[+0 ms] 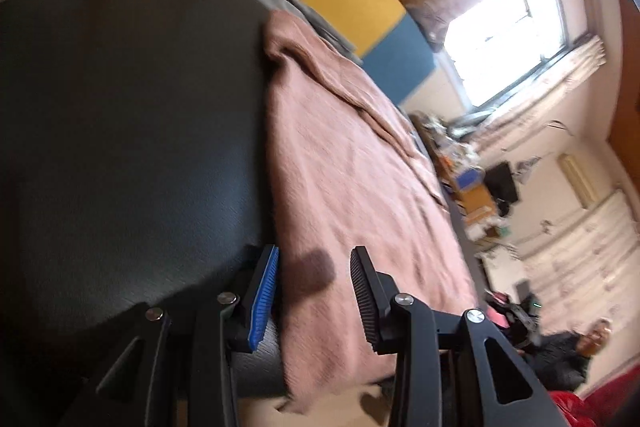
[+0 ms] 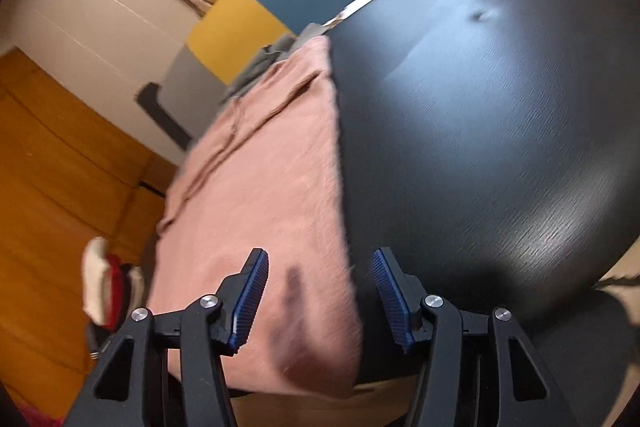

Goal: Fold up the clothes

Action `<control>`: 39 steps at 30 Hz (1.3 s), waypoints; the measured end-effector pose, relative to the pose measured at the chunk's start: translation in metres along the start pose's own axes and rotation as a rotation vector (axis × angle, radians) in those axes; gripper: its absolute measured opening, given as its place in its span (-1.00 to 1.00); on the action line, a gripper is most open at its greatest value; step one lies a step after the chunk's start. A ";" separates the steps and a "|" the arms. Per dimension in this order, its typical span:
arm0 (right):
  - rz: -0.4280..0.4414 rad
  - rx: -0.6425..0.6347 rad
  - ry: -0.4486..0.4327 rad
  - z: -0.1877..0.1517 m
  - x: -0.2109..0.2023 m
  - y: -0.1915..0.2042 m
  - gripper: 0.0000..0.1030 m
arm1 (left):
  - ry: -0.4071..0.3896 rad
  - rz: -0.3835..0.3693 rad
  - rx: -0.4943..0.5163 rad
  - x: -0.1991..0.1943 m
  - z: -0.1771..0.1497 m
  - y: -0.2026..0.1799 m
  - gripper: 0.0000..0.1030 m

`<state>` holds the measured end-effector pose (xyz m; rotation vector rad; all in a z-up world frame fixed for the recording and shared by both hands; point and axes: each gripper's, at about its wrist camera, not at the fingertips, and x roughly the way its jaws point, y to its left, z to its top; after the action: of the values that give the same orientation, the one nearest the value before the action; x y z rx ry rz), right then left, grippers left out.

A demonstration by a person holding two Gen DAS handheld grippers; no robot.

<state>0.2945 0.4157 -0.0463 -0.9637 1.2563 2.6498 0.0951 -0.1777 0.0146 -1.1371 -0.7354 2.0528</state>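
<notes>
A pink knitted garment [image 1: 352,179] lies flat along one side of a round black table [image 1: 128,131]. Its near end hangs over the table's front edge. My left gripper [image 1: 314,291] is open and empty, just above the garment's near end by its long edge. In the right wrist view the same garment [image 2: 264,195] lies left of the bare black table [image 2: 500,147]. My right gripper [image 2: 320,297] is open and empty, its fingers astride the garment's long edge near the front. A collar or sleeve fold shows at the far end.
A grey cloth [image 2: 260,63] lies beyond the garment's far end. A chair with grey, yellow and blue panels [image 2: 256,15] stands behind the table. A folded light and red cloth [image 2: 108,291] sits left of the table. A cluttered shelf [image 1: 472,179] and a window [image 1: 508,43] are farther off.
</notes>
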 end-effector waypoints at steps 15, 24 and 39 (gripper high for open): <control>0.186 -0.075 0.131 -0.033 0.032 0.030 0.10 | 0.202 -0.189 0.049 0.035 -0.009 -0.021 -0.29; -0.014 -0.192 0.139 -0.040 0.040 0.049 -0.74 | 0.178 -0.095 0.057 0.038 -0.020 -0.026 -0.86; 0.278 -0.075 0.126 -0.043 -0.006 0.048 -0.83 | 0.101 -0.257 0.109 -0.032 -0.027 -0.066 -0.90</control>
<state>0.3067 0.3543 -0.0306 -1.0518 1.4211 2.9040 0.1500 -0.1571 0.0662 -1.0204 -0.6745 1.7860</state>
